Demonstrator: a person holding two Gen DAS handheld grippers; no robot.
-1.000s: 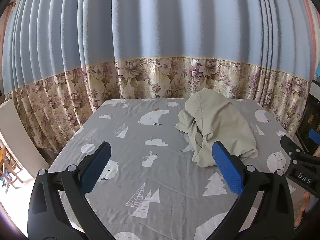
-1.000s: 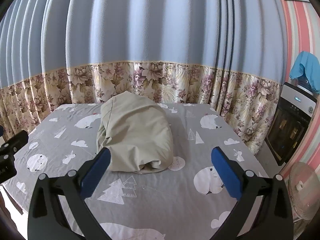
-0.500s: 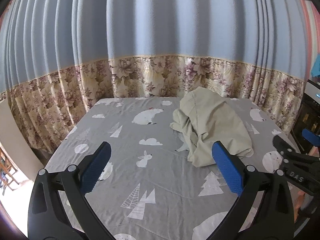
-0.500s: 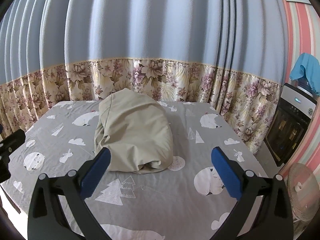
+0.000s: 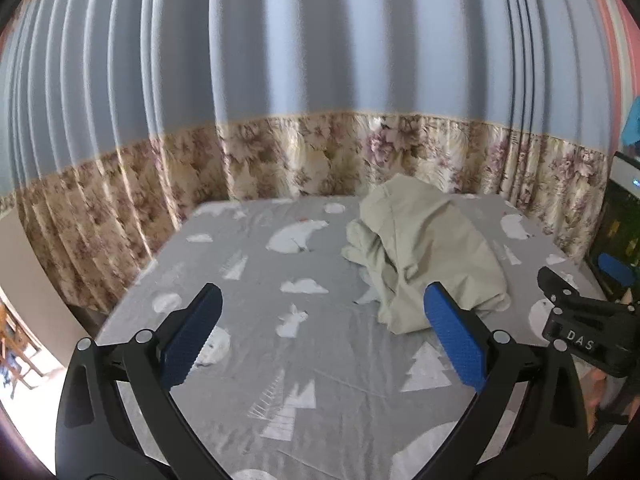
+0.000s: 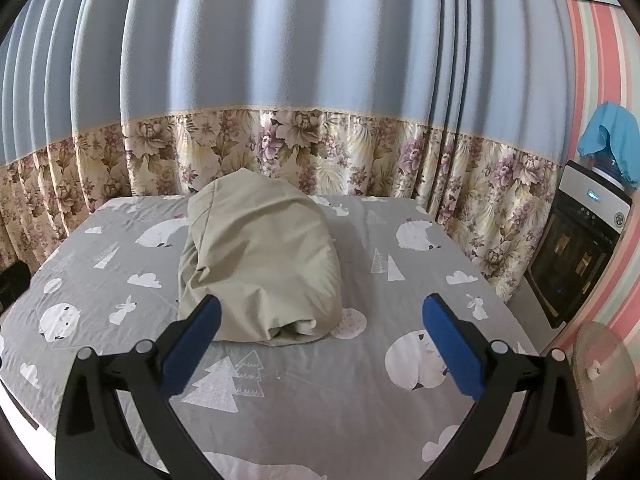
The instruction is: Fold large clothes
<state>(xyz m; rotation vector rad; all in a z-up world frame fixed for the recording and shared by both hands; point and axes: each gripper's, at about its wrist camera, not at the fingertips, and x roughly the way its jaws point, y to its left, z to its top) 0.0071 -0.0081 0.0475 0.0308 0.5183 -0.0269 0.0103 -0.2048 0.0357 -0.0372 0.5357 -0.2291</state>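
Observation:
A pale olive garment (image 5: 424,256) lies in a crumpled heap on the grey printed bed sheet (image 5: 288,360), toward the far right in the left wrist view. The same garment (image 6: 260,264) sits centre-left in the right wrist view, bunched and rolled at its near end. My left gripper (image 5: 324,332) is open above the sheet, short of the heap and to its left, with nothing between its blue pads. My right gripper (image 6: 320,332) is open too, its left finger just before the heap's near edge. The right gripper's black body (image 5: 580,324) shows at the right edge of the left wrist view.
Blue curtains with a floral lower band (image 6: 304,148) hang close behind the bed on the far and side edges. A black and white appliance (image 6: 580,256) with a blue cloth (image 6: 612,140) on top stands right of the bed. A fan (image 6: 600,380) is near the bed's right front corner.
Both views have shifted slightly, with the left wrist camera panning so the heap sits a little farther left and lower. The garment has not moved and both grippers stay open.

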